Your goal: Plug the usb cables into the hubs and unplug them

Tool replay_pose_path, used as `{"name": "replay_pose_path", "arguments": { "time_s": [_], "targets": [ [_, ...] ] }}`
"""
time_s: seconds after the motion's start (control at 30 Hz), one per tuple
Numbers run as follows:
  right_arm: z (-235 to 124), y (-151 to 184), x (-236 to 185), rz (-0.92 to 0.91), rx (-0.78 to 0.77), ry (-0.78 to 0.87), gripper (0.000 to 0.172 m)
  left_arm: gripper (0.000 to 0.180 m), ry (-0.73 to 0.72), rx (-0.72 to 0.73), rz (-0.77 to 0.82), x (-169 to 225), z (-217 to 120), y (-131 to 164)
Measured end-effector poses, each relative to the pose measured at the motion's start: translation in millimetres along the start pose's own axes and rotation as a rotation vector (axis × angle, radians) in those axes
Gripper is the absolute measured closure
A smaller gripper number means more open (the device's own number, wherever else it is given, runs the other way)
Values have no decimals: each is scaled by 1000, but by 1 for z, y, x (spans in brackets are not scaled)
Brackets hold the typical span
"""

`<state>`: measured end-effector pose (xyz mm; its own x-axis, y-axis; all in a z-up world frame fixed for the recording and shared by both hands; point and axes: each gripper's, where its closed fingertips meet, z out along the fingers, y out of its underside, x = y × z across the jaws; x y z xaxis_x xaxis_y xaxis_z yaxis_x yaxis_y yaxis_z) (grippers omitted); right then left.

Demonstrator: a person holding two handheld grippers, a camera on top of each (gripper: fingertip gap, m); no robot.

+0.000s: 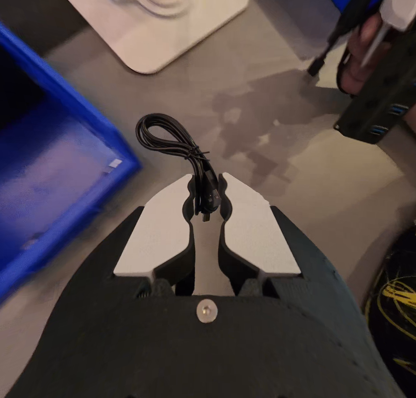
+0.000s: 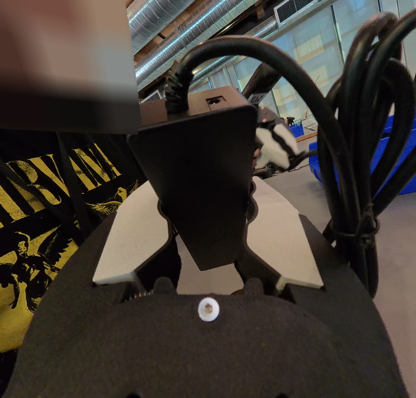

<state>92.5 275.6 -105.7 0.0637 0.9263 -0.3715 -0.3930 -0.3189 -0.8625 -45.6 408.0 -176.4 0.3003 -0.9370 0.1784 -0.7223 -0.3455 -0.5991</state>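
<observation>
Evidently, the left gripper [image 1: 206, 184] pinched a bundled black usb cable [image 1: 171, 137] above the desk [image 1: 292, 184]; the right gripper [image 2: 206, 198] clamped the black hub [image 2: 198, 173]. Next, I judged, the plug needed lining up with a port.

A grey table [image 1: 292, 184] carries a blue bin [image 1: 67, 116] and a white pad [image 1: 180, 38].

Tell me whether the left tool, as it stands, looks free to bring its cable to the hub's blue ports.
Probably yes. The left tool grips the bundled black cable; bare table lies between it and the hub, whose blue ports face out uncovered. The plug points backward, though.
</observation>
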Motion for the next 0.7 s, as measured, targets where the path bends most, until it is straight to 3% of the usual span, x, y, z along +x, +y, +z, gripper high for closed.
{"name": "replay_pose_path", "arguments": {
  "time_s": [0.2, 0.3, 0.37, 0.43, 0.57, 0.7],
  "targets": [
    [-2, 4, 4, 3, -17, 20, 105, 160, 158, -4, -174, 68, 65, 43],
    [-2, 6, 5, 4, -28, 24, 106, 123, 185, -11, -187, 76, 72, 49],
    [-4, 6, 5, 4, -23, 24, 106, 124, 228, 43, -159, 79, 58, 39],
    [-6, 3, 5, 4, -11, 22, 105, 125, 175, 50, -46, 69, 42, 30],
    [-11, 0, 8, 8, 7, 32, 105, 137, 137, 44, 348, 79, 22, 2],
    [-16, 0, 12, 10, 12, 48, 105, 141, 149, -79, 828, 113, 41, 7]
  ]
}}
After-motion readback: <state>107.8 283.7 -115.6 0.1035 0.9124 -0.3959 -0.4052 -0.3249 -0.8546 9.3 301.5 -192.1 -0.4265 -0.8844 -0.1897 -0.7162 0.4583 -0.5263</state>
